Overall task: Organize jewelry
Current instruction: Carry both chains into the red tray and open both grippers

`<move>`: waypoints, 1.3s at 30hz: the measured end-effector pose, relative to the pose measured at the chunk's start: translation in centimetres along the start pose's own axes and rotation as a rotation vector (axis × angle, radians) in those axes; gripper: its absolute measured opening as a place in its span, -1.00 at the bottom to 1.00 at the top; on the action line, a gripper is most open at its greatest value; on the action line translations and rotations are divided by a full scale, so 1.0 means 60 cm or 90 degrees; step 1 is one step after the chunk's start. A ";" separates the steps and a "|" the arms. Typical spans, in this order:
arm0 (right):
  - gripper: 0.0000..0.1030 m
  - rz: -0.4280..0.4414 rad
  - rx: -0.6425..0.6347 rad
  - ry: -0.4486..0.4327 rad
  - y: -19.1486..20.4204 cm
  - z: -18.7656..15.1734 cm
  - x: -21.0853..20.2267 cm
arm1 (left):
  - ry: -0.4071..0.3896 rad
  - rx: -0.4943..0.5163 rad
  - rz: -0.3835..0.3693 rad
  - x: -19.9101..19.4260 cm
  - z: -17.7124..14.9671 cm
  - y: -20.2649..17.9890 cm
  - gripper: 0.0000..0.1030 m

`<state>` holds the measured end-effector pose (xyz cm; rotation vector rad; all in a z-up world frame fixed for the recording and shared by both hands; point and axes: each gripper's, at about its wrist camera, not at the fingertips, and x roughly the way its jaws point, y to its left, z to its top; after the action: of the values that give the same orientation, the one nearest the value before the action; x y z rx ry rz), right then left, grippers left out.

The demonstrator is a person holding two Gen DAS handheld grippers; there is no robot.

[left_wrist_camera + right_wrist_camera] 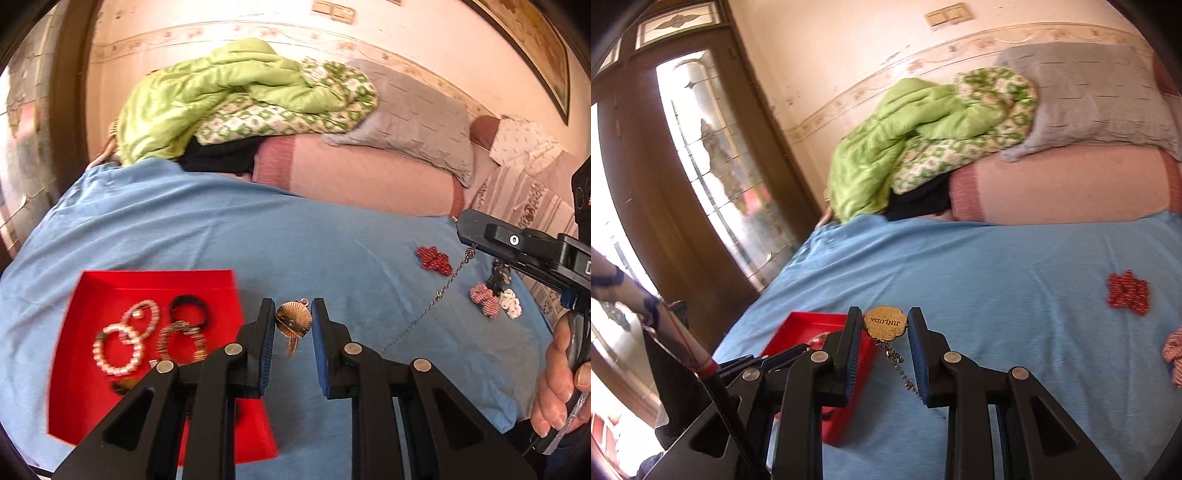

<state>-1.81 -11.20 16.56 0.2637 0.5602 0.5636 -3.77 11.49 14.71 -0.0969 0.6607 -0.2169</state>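
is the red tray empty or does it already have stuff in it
Not empty. The red tray on the blue sheet already holds several bracelets: pale beaded ones, a dark one and a golden one. The rest of its floor is bare.

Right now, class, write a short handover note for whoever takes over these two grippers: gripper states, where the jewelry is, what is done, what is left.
Left gripper: shut on gold fan pendant.
Right gripper: shut on gold tag; a chain seems to link the two, above the blue sheet.
Done: bracelets lie in red tray.
Left: tray this chain, then the red beaded piece and smaller beaded pieces on the sheet.
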 end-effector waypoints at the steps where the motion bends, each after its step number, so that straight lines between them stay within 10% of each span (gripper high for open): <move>1: -0.47 0.011 -0.008 0.004 0.017 0.001 0.006 | -0.002 -0.003 0.009 -0.009 -0.001 0.013 -0.63; 22: -0.47 0.139 -0.067 0.121 0.217 -0.043 0.159 | -0.015 -0.072 0.119 -0.095 -0.034 0.202 -0.63; 39: -0.47 0.114 -0.064 0.256 0.220 -0.156 0.286 | 0.065 -0.123 0.135 -0.022 -0.125 0.269 -0.63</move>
<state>-0.73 10.17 6.62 0.1037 0.9004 0.8245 -6.69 27.33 7.08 -0.2001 0.7866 0.0476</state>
